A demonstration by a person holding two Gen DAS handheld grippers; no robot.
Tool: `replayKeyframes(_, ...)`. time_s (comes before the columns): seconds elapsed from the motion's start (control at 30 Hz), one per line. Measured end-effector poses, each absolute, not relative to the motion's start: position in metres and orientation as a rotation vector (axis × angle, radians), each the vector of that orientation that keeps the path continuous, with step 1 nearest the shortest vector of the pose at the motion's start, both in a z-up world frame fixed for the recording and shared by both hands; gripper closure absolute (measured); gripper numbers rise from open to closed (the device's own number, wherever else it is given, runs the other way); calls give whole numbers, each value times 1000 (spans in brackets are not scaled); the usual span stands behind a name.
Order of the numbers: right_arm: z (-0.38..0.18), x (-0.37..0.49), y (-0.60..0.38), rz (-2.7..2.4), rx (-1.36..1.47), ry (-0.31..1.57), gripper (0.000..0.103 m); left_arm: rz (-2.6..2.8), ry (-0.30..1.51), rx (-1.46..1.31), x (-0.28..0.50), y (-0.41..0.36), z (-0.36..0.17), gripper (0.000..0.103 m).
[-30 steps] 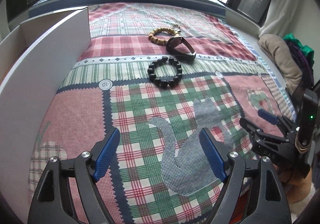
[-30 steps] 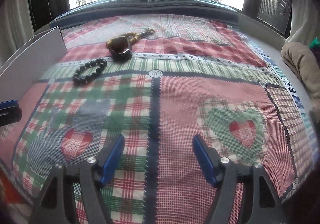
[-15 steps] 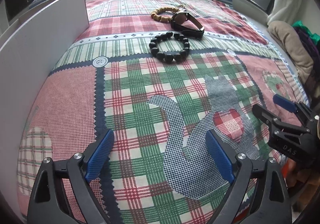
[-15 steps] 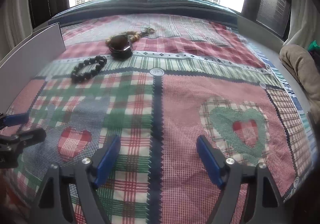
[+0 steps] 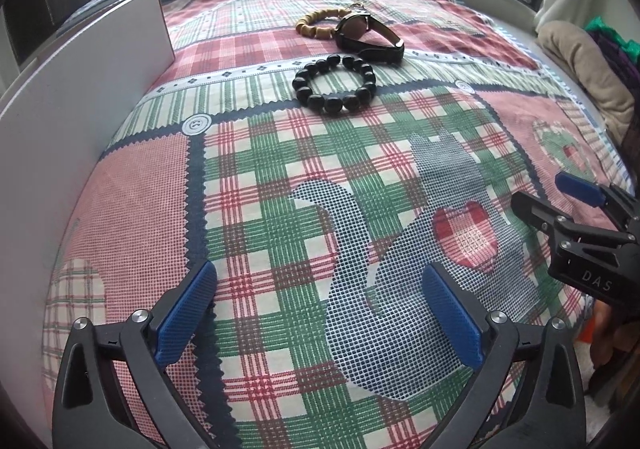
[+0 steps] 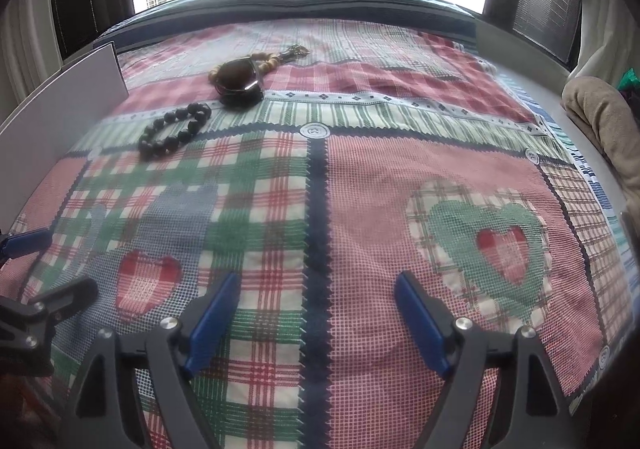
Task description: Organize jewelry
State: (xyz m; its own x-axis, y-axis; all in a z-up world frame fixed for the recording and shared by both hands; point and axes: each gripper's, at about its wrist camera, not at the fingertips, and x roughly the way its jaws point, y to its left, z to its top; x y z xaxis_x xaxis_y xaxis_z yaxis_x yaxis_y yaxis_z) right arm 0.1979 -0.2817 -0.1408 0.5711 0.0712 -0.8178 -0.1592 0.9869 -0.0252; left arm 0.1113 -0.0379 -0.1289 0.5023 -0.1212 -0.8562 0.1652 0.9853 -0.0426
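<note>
1. Black beads form the nearest item: the black bead bracelet lies flat on the patchwork bedspread, straight ahead of the left gripper and well apart from it.
2. Just beyond it lie the dark wristwatch and the tan bead bracelet, the two touching; the watch strap runs toward the right.
3. Left gripper: jaws spread wide, nothing held.
4. Right gripper: jaws likewise wide apart, nothing held. From its view the black bracelet sits ahead and off to the left.
5. A white box wall stands along the left edge of the bed, beside the left gripper's line of travel.
6. Judgement: the left gripper is the nearer and better aligned; a forward reach with little sideways correction should bring the ring between its fingers.
</note>
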Motion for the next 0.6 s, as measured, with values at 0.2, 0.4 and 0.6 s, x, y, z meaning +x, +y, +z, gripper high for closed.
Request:
replayKeyframes(0.2,-141,198,-282,136,-96,953,20,-164,1035,62,112,-40,-130,1)
replayKeyframes(0.4,-141,198,-283,136,-95,954,20,-167,1043,62,113,-40,-130,1)
replayKeyframes(0.6,-141,199,-282,141,-93,960,19,-191,1093,28,119,-31,-125,1)
